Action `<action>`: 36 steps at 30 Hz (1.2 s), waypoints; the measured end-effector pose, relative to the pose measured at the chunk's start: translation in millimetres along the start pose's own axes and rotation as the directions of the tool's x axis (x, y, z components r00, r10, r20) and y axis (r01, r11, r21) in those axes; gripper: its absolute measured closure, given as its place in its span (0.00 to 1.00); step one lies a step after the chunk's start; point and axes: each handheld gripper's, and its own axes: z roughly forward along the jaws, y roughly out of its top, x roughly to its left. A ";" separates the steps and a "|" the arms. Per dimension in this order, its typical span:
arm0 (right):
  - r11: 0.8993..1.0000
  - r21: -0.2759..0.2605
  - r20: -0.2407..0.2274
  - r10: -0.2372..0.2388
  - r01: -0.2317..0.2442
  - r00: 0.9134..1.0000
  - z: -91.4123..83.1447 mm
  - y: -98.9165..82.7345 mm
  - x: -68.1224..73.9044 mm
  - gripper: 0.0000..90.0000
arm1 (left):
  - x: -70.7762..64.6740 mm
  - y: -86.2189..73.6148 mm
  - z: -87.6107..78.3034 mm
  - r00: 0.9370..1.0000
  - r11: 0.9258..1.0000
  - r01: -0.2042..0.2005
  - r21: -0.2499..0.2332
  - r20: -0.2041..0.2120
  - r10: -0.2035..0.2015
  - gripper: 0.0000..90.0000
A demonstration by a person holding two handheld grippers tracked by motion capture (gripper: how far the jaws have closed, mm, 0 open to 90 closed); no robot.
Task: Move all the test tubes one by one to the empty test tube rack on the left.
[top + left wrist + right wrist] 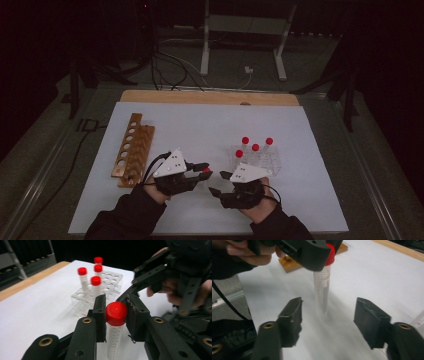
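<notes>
The left gripper [115,315] has its ribbed black fingers clamped on the red screw cap of a clear, graduated plastic tube [113,338], upright above the white worktop [200,125]. The right gripper [327,322] stands parted, nothing between. High view adds the wooden rack [134,149]; left gripper view, the clear rack [110,282]

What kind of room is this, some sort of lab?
Probably a lab bench set up for recording hand work. A clear rack holds red-capped tubes, a wooden rack lies on a white mat, and cables trail over the dark floor behind.
</notes>
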 end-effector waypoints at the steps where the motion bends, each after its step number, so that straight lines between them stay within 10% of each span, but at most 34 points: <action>1: 1.000 -0.007 0.004 0.006 -0.005 1.000 -1.4 0.2 -0.5 0.37 | 1.5 0.3 -1.4 1.000 1.000 0.003 -0.001 0.001 -0.003 0.80; 11: 0.996 -0.075 0.018 0.053 -0.052 0.998 -13.0 0.0 -8.4 0.03 | 16.7 6.7 -15.5 0.998 1.000 0.002 -0.020 -0.063 -0.003 0.80; 24: 0.992 -0.113 -0.020 0.057 -0.059 0.998 -20.8 0.4 -12.3 0.00 | 47.7 20.3 -39.0 0.984 0.999 0.018 -0.040 -0.176 -0.024 0.80; 36: 0.991 -0.123 -0.039 0.050 -0.055 0.998 -21.1 -0.8 -11.6 0.00 | 82.7 21.4 -58.0 0.956 0.997 0.055 -0.054 -0.287 -0.068 0.80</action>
